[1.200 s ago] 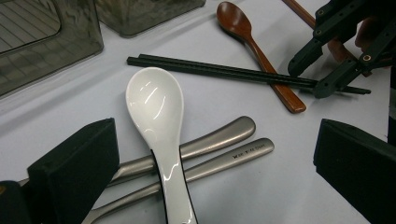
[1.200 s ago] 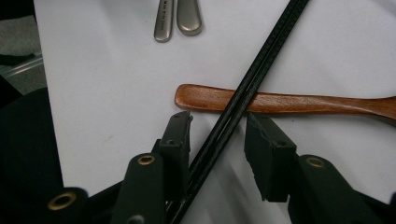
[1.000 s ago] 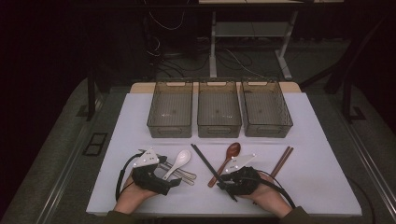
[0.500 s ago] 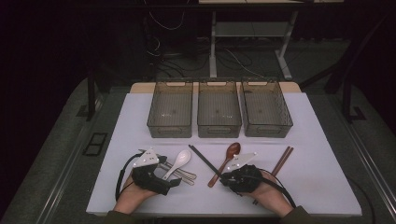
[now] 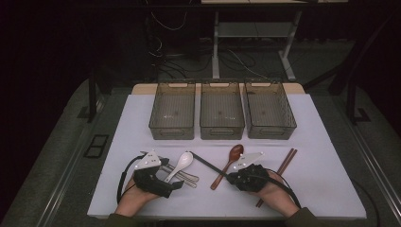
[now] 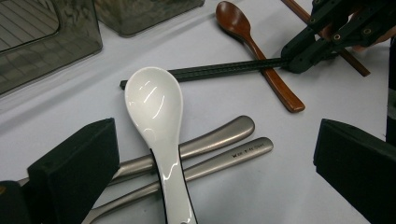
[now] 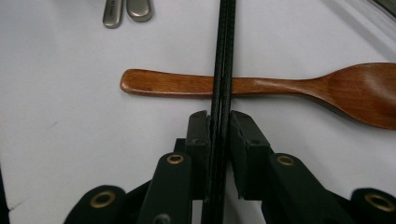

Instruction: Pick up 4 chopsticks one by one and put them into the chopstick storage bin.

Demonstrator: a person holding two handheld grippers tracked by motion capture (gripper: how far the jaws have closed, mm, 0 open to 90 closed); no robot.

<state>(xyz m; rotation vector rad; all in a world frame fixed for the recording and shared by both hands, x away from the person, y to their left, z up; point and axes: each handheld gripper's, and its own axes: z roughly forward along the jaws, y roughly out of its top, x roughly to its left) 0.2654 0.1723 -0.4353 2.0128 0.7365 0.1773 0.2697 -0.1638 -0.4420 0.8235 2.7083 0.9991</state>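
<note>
Now your right gripper (image 7: 218, 128) jaws just closing onto black chopsticks (image 7: 220, 56), pads touching near end; thin, stiff, slippery pair — squeeze both together. Left gripper (image 6: 210, 163) wide open, empty.

Bench (image 5: 326, 189): white top, rectangular, a strip of tan wood showing at the far edge.

Far half: three smoky clear bins in a row, side by side, nearly touching — left bin (image 5: 172, 133), middle bin (image 5: 222, 133), right bin (image 5: 271, 133).

Near half, left to right:
- two metal handles (image 6: 219, 142), side by side, flat on the top
- white ceramic spoon (image 6: 156, 112), bowl up, lying across both metal handles
- black chopsticks (image 6: 210, 71), a pair kept together, crossing over the wooden spoon's handle
- wooden spoon (image 7: 299, 88), bowl toward the bins
- brown chopsticks (image 5: 287, 161), a pair, aslant at the right, well apart from the metal handles.
</note>
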